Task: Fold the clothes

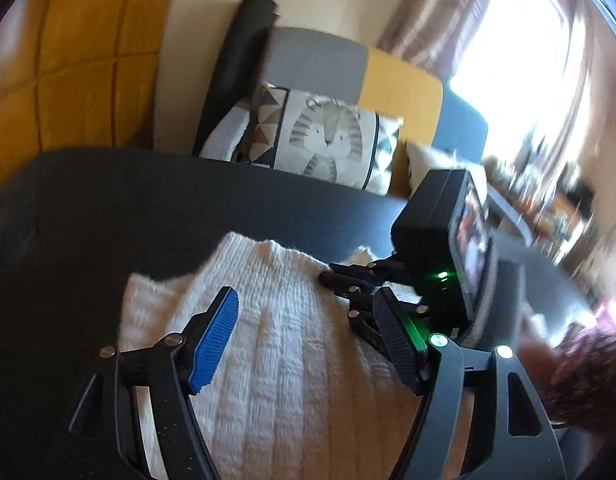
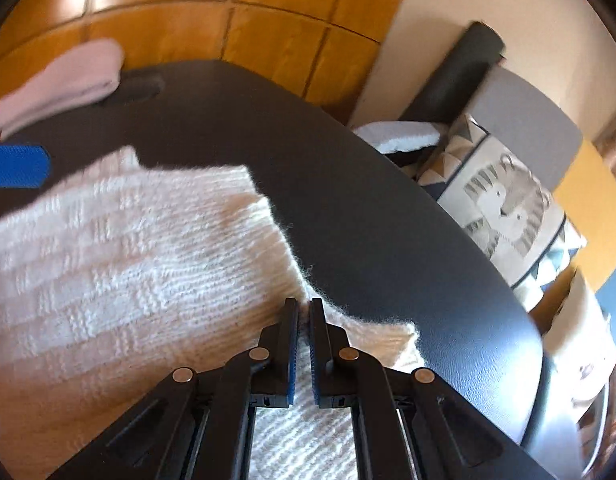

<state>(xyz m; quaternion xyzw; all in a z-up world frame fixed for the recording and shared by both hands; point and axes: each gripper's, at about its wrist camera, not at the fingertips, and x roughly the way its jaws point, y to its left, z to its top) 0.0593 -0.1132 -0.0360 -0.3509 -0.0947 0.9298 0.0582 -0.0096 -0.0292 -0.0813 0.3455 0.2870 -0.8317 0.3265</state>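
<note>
1. White knitted garment (image 1: 276, 344), partly folded, lies on the dark table (image 1: 148, 200), its far edge near the table's middle.
2. Left gripper (image 1: 308, 340) hovers above the knit, jaws spread wide and holding nothing; its blue pad (image 1: 214, 344) faces inward.
3. Right gripper (image 2: 304, 344), jaws all but closed, pinches the garment's right-hand edge (image 2: 308, 280) between its pads.
4. A folded pale cloth (image 2: 64, 80) rests at the table's far left.
5. A tiger-print cushion (image 1: 328, 136) sits on the chair (image 1: 320, 64) beyond the table.
</note>
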